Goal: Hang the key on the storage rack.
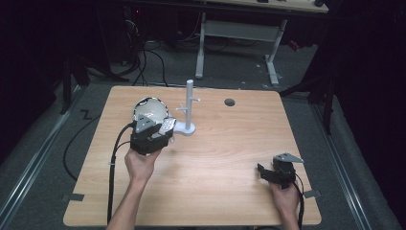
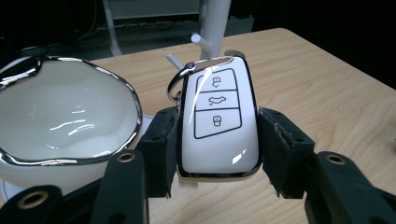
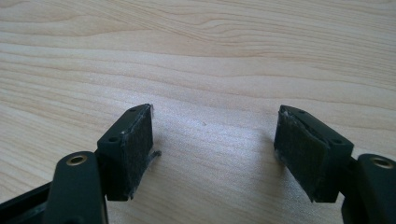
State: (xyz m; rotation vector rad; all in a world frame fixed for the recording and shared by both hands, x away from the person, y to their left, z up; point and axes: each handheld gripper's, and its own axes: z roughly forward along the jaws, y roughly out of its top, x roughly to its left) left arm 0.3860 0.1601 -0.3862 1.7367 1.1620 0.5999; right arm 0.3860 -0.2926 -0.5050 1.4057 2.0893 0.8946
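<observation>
Key fob (image 2: 218,126): glossy, light, rigid, slippery; you've got it clenched sideways in left gripper (image 2: 217,154), beside bowl (image 2: 60,116), near peg stand (image 1: 189,108). Grip flat sides. Right gripper (image 3: 212,149) released, holds nothing.

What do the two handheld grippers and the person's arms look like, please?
Both grippers, left and right, are black with a grey three-cornered plate on top. Each has two chunky black jaws with brass-ringed screw holes and dark, rough pads frayed at the edges. A black cable trails from the left one towards the table's near edge. The forearms are bare, with no sleeves.
</observation>
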